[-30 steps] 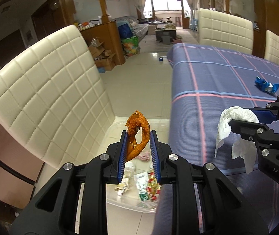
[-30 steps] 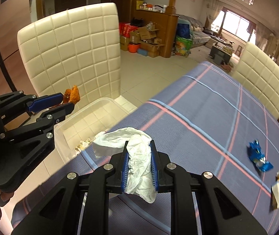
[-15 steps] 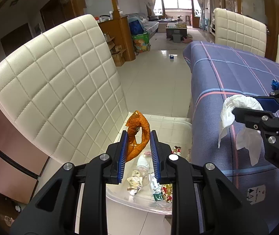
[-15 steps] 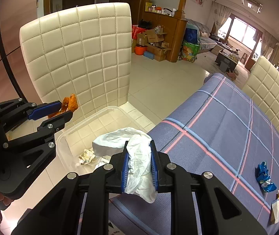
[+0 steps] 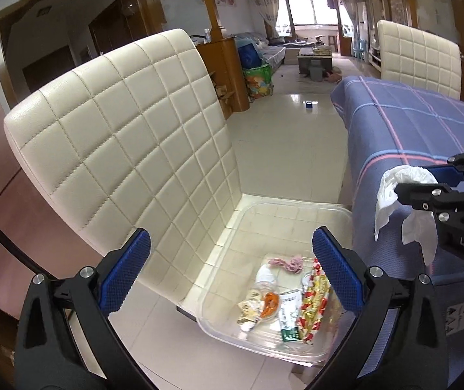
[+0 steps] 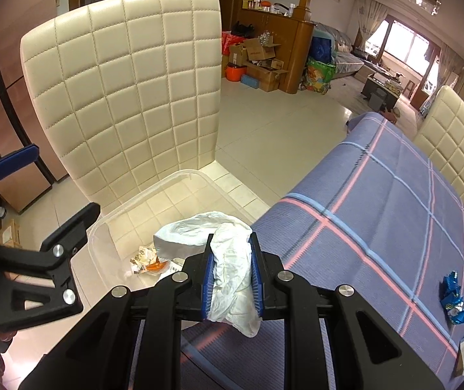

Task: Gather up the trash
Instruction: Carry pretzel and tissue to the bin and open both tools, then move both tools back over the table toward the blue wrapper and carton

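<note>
Gaping wide over the clear plastic bin [image 5: 297, 214], the left gripper [image 5: 232, 273] has just let go of the orange twisted peel [image 5: 269, 304] it was pinching half a second ago; the peel now lies below and between its blue pads, among the crumpled wrappers [image 5: 310, 295] on the bin floor. That piece counts as collected, and this gripper is free for another pick. It hangs tilted downward above the bin, which sits on the seat of the cream quilted leather chair [image 5: 127, 136].

Further right, the right gripper [image 6: 232, 279] is clamped tight on the crumpled white tissue [image 6: 232, 269], which bulges out ahead of and beneath its jaws. It hovers over the edge of the purple plaid tablecloth [image 6: 378, 201], the bin just ahead and to its left, so the tissue probably drops next. A blue foil wrapper [image 6: 453, 299] lies on the cloth well off to its right.
</note>
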Demonstrator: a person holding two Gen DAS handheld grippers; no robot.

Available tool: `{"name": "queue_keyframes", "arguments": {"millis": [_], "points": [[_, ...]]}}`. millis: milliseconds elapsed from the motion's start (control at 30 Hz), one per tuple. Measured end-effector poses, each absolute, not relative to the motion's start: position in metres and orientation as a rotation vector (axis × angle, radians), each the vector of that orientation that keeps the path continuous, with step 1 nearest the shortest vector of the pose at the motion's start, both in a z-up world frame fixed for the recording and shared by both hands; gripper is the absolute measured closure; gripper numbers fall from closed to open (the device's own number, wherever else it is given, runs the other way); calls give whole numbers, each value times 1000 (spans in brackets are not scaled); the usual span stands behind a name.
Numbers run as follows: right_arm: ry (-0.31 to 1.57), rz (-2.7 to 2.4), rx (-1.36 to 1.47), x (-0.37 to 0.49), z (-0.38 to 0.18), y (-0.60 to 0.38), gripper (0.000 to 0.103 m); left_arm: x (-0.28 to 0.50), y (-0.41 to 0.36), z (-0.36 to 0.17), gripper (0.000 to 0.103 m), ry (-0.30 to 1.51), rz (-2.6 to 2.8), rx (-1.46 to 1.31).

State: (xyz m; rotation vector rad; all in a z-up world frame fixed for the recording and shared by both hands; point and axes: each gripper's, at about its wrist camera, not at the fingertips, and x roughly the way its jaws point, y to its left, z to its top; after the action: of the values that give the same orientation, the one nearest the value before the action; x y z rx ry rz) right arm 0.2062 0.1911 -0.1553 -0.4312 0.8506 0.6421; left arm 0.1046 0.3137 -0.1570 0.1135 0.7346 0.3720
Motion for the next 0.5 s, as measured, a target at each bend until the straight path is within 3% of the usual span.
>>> {"name": "queue_keyframes", "arguments": {"millis": [267, 333, 400, 500], "points": [[834, 661, -427, 206, -158, 205, 82, 103, 321, -159, 4, 735, 399, 138], [839, 652, -417, 208, -157, 204, 70, 103, 324, -159, 4, 737, 405, 131], [835, 656, -389, 210, -154, 200, 45, 103, 327, -159, 4, 739, 409, 121], [807, 637, -375, 210, -149, 195, 43, 102, 327, -159, 4, 742, 409, 115]]}}
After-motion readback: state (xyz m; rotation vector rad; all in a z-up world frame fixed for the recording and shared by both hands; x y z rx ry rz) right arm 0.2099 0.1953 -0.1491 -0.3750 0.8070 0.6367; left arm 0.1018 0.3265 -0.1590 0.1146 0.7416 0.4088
